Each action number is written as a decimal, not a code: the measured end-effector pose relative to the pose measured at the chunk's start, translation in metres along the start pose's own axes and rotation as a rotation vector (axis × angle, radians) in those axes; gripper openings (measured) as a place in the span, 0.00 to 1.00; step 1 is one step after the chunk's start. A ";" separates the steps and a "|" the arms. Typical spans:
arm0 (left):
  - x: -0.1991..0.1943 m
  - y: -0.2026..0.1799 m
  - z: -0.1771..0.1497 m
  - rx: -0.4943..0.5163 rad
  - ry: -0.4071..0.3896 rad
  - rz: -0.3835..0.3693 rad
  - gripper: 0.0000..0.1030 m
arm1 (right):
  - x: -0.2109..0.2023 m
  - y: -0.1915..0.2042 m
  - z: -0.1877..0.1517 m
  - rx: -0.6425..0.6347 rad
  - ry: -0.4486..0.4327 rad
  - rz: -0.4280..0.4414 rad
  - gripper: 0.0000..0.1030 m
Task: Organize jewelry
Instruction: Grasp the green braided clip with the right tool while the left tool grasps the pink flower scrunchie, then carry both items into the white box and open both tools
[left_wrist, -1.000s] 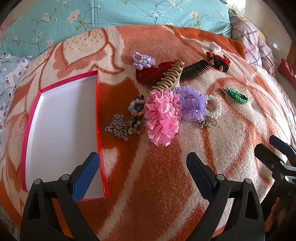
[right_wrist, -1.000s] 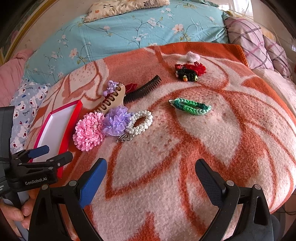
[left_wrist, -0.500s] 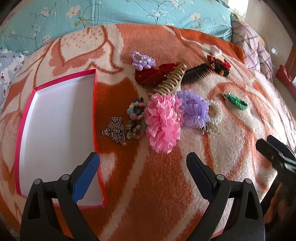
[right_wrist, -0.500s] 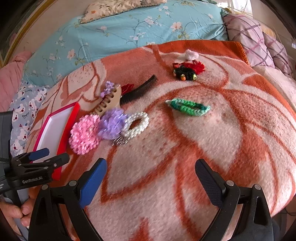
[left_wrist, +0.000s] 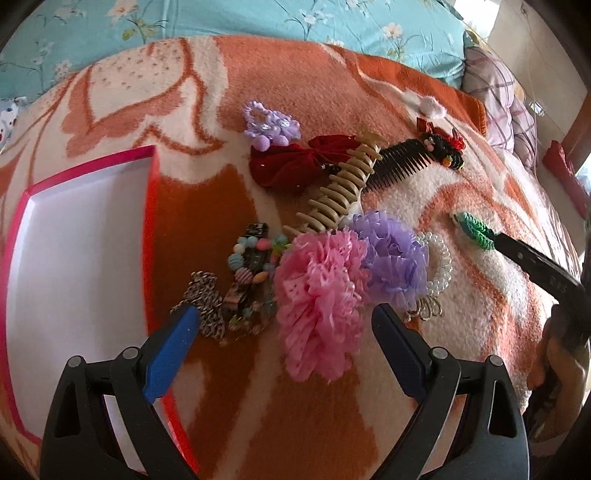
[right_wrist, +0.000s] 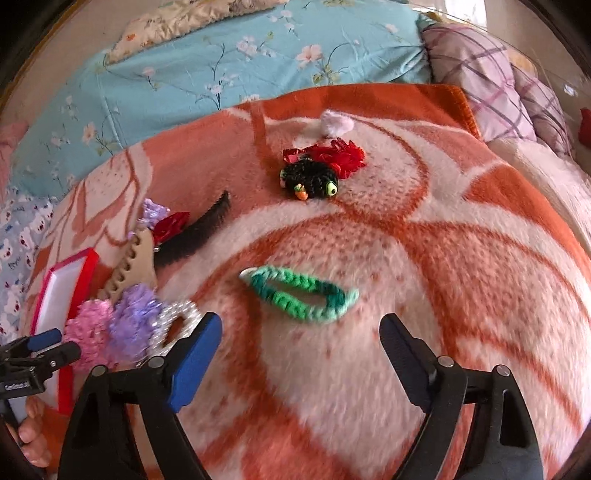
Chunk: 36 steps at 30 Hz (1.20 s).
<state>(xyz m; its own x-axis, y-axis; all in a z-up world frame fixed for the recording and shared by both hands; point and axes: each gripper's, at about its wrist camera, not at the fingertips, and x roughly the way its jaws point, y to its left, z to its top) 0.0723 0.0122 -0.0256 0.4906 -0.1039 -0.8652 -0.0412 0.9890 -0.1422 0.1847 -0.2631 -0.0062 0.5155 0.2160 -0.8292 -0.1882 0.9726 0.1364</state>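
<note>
Hair accessories and jewelry lie on an orange and cream blanket (left_wrist: 314, 417). My left gripper (left_wrist: 284, 343) is open and empty, just short of a pink ruffled scrunchie (left_wrist: 317, 291), with a chain (left_wrist: 203, 299) and a beaded piece (left_wrist: 251, 273) by its left finger. A purple scrunchie (left_wrist: 391, 254), a pearl bracelet (left_wrist: 439, 266), a beige claw clip (left_wrist: 340, 188), a black comb (left_wrist: 399, 166) and a red bow (left_wrist: 295, 162) lie beyond. My right gripper (right_wrist: 299, 354) is open and empty, close above a green knitted clip (right_wrist: 299, 291).
A shallow white box with a red rim (left_wrist: 147, 236) lies open at the left. A black and red crocheted clip (right_wrist: 317, 173) and a small white pompom (right_wrist: 334, 123) lie farther back. Blue floral bedding (right_wrist: 240, 59) and plaid pillows (right_wrist: 491, 74) border the blanket.
Both grippers have moved forward and down toward the blanket. The left one has closed in on the pink scrunchie, the right one on the green clip. Nothing has been grasped.
</note>
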 end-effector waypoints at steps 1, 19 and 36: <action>0.003 -0.001 0.001 0.006 0.004 -0.002 0.86 | 0.003 0.001 0.001 -0.011 0.003 0.002 0.79; -0.019 0.000 -0.011 0.028 -0.030 -0.119 0.12 | -0.002 0.011 -0.010 -0.073 -0.011 0.032 0.16; -0.084 0.080 -0.034 -0.086 -0.153 -0.008 0.12 | -0.034 0.156 -0.046 -0.161 0.004 0.400 0.16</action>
<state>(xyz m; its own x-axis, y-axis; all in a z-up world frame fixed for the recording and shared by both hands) -0.0021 0.0965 0.0198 0.6180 -0.0882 -0.7812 -0.1080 0.9747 -0.1956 0.0995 -0.1231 0.0185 0.3727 0.5726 -0.7302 -0.5010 0.7865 0.3610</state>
